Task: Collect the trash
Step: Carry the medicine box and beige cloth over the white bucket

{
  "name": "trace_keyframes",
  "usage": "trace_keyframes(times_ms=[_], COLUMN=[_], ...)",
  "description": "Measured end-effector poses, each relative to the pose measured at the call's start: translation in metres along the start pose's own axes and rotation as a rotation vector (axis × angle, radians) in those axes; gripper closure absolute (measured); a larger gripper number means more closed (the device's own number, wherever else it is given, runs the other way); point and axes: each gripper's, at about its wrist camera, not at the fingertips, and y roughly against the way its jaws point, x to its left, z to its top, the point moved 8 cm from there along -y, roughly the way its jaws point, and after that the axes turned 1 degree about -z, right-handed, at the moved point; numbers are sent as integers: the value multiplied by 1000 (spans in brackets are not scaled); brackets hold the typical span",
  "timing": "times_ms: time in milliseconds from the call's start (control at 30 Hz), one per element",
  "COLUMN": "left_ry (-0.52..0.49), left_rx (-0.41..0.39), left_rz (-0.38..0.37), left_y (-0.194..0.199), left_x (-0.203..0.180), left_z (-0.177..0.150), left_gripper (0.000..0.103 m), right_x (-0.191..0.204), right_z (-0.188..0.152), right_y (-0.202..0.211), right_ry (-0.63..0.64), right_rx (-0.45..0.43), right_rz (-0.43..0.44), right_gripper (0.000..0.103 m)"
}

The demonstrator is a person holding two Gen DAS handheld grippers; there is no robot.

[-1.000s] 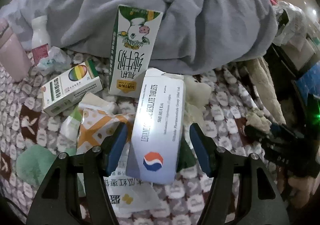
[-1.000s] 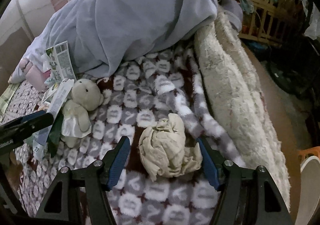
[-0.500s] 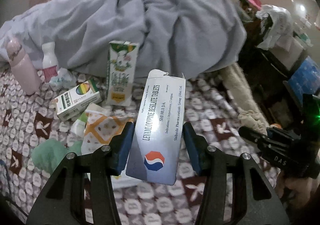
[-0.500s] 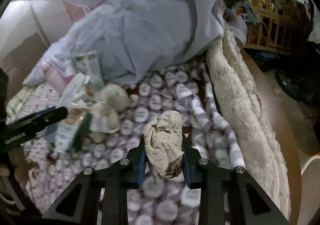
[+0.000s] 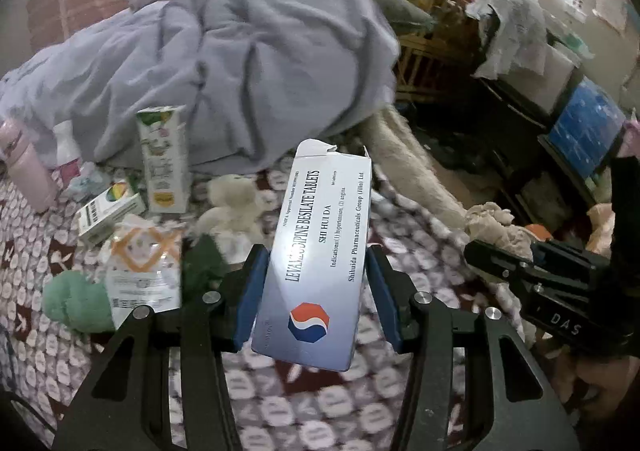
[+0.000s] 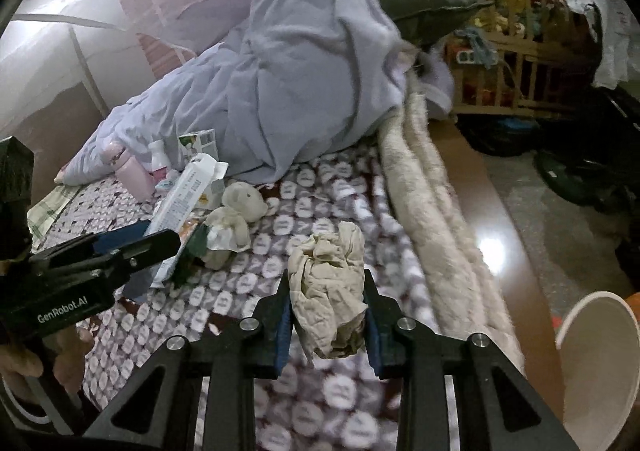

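Note:
My left gripper (image 5: 316,295) is shut on a white and blue tablet box (image 5: 320,251) and holds it above the patterned bed cover (image 5: 404,227). My right gripper (image 6: 326,315) is shut on a crumpled beige paper wad (image 6: 328,291), lifted off the bed. The wad and right gripper also show in the left wrist view (image 5: 496,227) at the right. On the bed lie a green milk carton (image 5: 162,159), a small green and white box (image 5: 110,207), an orange-patterned wrapper (image 5: 142,271) and a green cloth (image 5: 72,303).
A white bin (image 6: 596,367) stands on the floor at the lower right, beside the bed's furry edge (image 6: 432,219). A small teddy bear (image 6: 236,219), a pink bottle (image 6: 134,171) and a heaped grey duvet (image 6: 312,91) lie on the bed. Cluttered shelves (image 6: 516,51) stand behind.
Both grippers closed on their items and lifted them off the bed: the left with the tablet box, the right with the paper wad. Both views have pulled back and upward.

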Motion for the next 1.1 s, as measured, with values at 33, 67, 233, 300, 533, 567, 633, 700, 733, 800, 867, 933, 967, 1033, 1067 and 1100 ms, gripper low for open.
trace_keyframes(times_ms=[33,67,233,300,533,567,633,700,733,800,867,933,967,1033,1067,1100], left_ry=[-15,-23,-68,-86,-134,-141,-157,-174,-181,-195,-210,-219,-225,-232,-238,-242], left_rx=[-1,-2,1,0,-1,-1,0,1,1,2,4,7,10,14,17,19], left_rz=[-1,-3,-17,-23,-49,-53,-63,-75,-80,-92,-102,-111,-117,-125,-131,-136], left_y=[-1,-2,-7,-10,-16,-17,-18,-21,-22,-24,-26,-28,-30,-32,-34,-35], left_x=[-8,-13,-43,-55,-94,-100,-115,-127,-133,-145,-156,-165,-171,-179,-185,-188], left_z=[0,0,-1,0,1,1,1,1,1,2,3,2,2,1,0,0], left_gripper=[54,54,54,54,54,54,54,54,54,54,54,54,54,54,54,54], right_x=[-5,-10,-37,-47,-86,-90,-100,-110,-116,-126,-137,-145,-149,-156,-160,-164], right_z=[-1,-3,-10,-13,-23,-24,-28,-31,-33,-36,-40,-42,-44,-47,-48,-50], right_y=[4,8,28,36,59,61,67,72,75,80,86,90,92,96,98,100], right_ry=[-8,-15,-49,-61,-109,-114,-130,-148,-158,-173,-192,-204,-210,-218,-222,-228], right_rx=[-3,-5,-19,-23,-37,-39,-43,-46,-47,-49,-51,-52,-52,-52,-53,-53], right_rz=[-6,-10,-48,-67,-123,-130,-145,-157,-165,-177,-191,-201,-208,-220,-226,-232], right_gripper=[74,74,74,74,74,74,74,74,74,74,74,74,74,74,74,74])
